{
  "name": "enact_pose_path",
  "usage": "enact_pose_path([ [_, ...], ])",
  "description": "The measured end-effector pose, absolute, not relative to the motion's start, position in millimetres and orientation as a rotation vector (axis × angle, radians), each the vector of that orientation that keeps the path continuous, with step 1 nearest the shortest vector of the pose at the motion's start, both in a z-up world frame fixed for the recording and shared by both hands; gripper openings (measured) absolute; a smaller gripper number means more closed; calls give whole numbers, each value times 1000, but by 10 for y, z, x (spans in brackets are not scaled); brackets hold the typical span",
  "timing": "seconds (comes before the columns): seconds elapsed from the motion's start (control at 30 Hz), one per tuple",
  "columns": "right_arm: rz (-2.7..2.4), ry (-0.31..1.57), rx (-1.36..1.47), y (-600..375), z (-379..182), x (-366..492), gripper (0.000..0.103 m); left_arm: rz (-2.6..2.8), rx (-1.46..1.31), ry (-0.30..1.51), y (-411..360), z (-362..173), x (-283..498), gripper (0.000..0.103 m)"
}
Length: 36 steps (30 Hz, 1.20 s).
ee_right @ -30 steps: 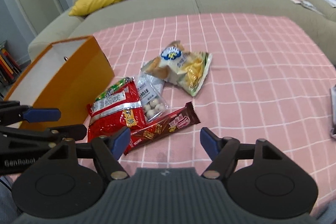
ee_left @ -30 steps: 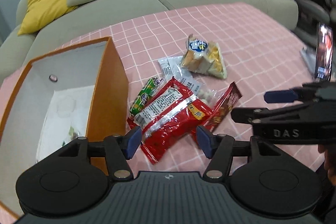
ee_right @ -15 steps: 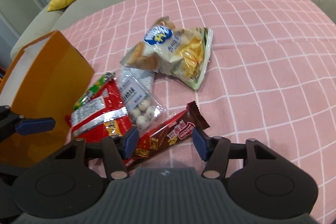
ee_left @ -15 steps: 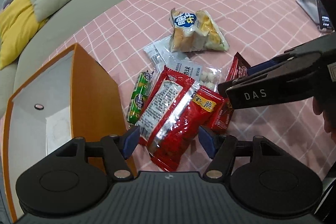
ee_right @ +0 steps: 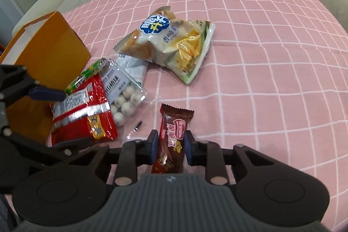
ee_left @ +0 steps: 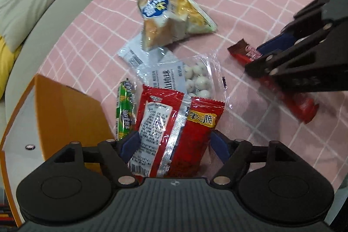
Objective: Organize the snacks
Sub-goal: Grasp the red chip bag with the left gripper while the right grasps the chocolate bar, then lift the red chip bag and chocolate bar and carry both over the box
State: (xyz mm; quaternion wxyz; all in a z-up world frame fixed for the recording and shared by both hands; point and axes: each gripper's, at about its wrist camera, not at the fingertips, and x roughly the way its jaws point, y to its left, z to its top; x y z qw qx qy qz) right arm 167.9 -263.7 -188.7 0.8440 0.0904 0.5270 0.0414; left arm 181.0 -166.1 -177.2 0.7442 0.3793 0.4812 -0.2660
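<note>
Snacks lying on pink cloth, we are pinching the brown chocolate bar (ee_right: 170, 140) in our right gripper (ee_right: 170, 146), our left gripper (ee_left: 174, 142) opening, straddling the red packet (ee_left: 174, 127).

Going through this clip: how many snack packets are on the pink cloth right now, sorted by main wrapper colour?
Red packet: 1
Brown wafer bar: 1
Green stick pack: 1
Clear bag of white balls: 1
White sachet: 1
Pale chip bags: 2
Total: 7
</note>
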Motion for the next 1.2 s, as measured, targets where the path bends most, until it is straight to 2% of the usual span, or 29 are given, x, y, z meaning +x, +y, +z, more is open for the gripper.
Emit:
enact_pose_path([
  [0.1, 104, 1113, 178, -2634, -1874, 1629, 22, -578, 822, 1086, -1666, -1813, 1859, 89],
  [0.23, 116, 1113, 169, -2618, -1863, 1555, 22, -540, 722, 1129, -1632, -1782, 1908, 82],
  [0.43, 179, 1101, 125, -2586, -1815, 1399, 22, -428, 346, 1290, -1398, -1708, 1850, 78],
  [0.6, 232, 1110, 105, -2587, -1791, 1242, 22, -355, 201, 1337, -1286, -1726, 1605, 77],
  [0.7, 251, 1118, 102, -2578, -1792, 1155, 22, -338, 194, 1333, -1267, -1744, 1473, 79],
  [0.73, 260, 1123, 105, -2572, -1794, 1129, 25, -340, 197, 1336, -1274, -1742, 1453, 79],
  [0.8, 271, 1124, 115, -2567, -1783, 1077, 26, -355, 231, 1337, -1284, -1759, 1405, 87],
  [0.87, 277, 1123, 127, -2562, -1759, 1022, 37, -378, 277, 1350, -1304, -1781, 1404, 88],
  [0.93, 274, 1124, 132, -2555, -1736, 965, 40, -396, 320, 1358, -1319, -1796, 1378, 89],
  [1.2, 257, 1170, 191, -2433, -1844, 843, 42, -413, 451, 1332, -1354, -1925, 1242, 97],
])
